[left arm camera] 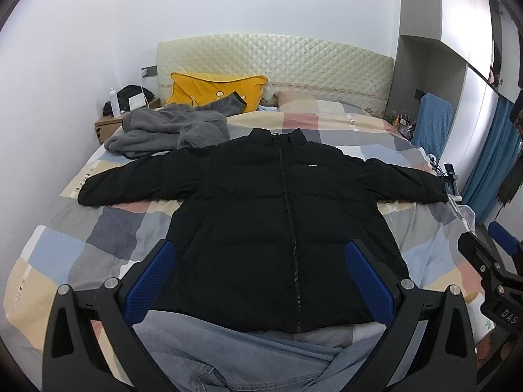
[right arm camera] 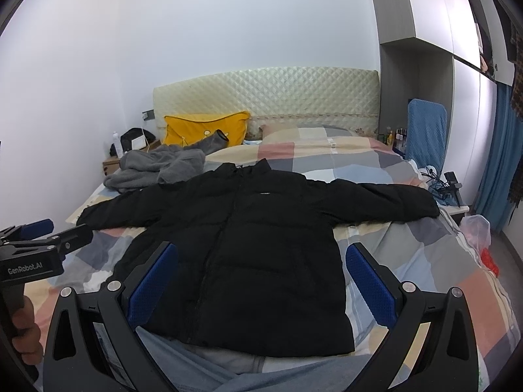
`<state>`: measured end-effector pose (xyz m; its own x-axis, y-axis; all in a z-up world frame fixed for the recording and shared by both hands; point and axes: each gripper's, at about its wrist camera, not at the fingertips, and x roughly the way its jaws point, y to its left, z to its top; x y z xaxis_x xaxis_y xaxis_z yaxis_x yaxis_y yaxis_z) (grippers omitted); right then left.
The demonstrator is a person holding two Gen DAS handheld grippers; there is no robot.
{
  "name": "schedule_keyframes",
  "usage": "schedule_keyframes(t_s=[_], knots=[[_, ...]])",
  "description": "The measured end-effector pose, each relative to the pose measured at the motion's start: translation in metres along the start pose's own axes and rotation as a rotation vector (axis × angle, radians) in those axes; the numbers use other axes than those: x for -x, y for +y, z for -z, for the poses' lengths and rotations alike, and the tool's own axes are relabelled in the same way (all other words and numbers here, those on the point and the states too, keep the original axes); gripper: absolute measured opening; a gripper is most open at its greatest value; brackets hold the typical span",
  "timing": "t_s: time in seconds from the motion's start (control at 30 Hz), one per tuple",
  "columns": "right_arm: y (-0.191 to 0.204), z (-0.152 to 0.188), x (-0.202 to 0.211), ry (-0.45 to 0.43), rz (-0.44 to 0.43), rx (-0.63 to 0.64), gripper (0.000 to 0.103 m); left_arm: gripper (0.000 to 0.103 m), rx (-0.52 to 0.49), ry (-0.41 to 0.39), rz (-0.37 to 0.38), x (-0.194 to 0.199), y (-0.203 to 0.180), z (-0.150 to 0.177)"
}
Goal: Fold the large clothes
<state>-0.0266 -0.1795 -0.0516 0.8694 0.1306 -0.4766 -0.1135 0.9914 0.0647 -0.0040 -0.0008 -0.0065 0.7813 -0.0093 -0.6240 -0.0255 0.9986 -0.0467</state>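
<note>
A black puffer jacket [left arm camera: 261, 202] [right arm camera: 248, 245] lies flat and zipped on the bed, front up, collar toward the headboard, both sleeves spread out sideways. My left gripper [left arm camera: 261, 261] hangs above the jacket's hem, open, its blue pads wide apart and holding nothing. My right gripper [right arm camera: 261, 264] is also open over the hem, a little to the right of the jacket's zip. In the left wrist view the right gripper [left arm camera: 490, 251] shows at the right edge. The left gripper [right arm camera: 42, 232] shows at the left edge of the right wrist view, held by a hand [right arm camera: 26, 330].
The bed has a checked quilt [left arm camera: 108, 238]. A grey fleece garment [left arm camera: 170, 127] and a yellow pillow [left arm camera: 209, 91] lie near the padded headboard [left arm camera: 278, 65]. Pale blue denim [left arm camera: 228, 352] lies at the near edge. A nightstand [left arm camera: 111, 124] stands left, a blue chair [right arm camera: 425, 130] and cables right.
</note>
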Motion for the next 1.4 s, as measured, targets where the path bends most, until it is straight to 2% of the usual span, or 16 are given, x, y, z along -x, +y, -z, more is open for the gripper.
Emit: schedule_keyframes(t_s=[0.83, 1.07, 1.4], knots=[[0.0011, 0.0005, -0.0008, -0.011, 0.006, 0.004, 0.103, 0.103, -0.004, -0.014, -0.019, 0.0035, -0.0001, -0.0044], [-0.0025, -0.0008, -0.0017, -0.003, -0.024, -0.03, 0.103, 0.103, 0.008, -0.017, -0.013, 0.0043, 0.0015, -0.0038], [0.0026, -0.007, -0.0037, 0.003, -0.005, -0.005, 0.103, 0.103, 0.027, -0.013, -0.006, 0.0004, 0.0054, -0.0047]])
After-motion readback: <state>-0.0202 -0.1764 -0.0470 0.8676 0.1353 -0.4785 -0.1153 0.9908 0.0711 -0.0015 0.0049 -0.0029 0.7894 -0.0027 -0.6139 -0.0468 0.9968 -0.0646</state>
